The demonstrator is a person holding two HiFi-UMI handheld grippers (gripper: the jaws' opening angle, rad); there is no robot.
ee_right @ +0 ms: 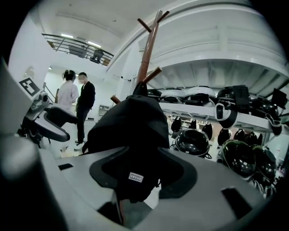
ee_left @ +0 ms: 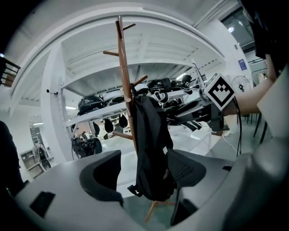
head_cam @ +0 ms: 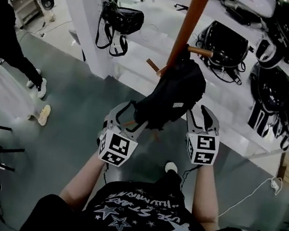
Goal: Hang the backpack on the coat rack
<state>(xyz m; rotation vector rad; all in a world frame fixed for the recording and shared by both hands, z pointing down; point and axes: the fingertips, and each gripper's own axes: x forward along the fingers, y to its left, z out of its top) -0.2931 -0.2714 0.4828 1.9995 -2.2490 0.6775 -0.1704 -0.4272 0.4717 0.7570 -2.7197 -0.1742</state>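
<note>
A black backpack (head_cam: 173,92) hangs from a peg of the brown wooden coat rack (head_cam: 192,21), its top strap up against the pole. My left gripper (head_cam: 129,117) stands open just below and to the left of the bag's bottom. My right gripper (head_cam: 202,120) is open beside the bag's lower right edge. In the left gripper view the backpack (ee_left: 151,144) hangs ahead of the wide jaws (ee_left: 144,173), and no pad presses on it. In the right gripper view the backpack (ee_right: 128,131) fills the space in front of the jaws (ee_right: 142,176), apart from the pads.
White shelving (head_cam: 145,46) behind the rack carries several dark helmets (head_cam: 274,88) and headsets (head_cam: 120,19). A person (head_cam: 4,32) walks at the far left; two people (ee_right: 76,99) stand beyond. A white cable (head_cam: 256,187) lies on the floor at right.
</note>
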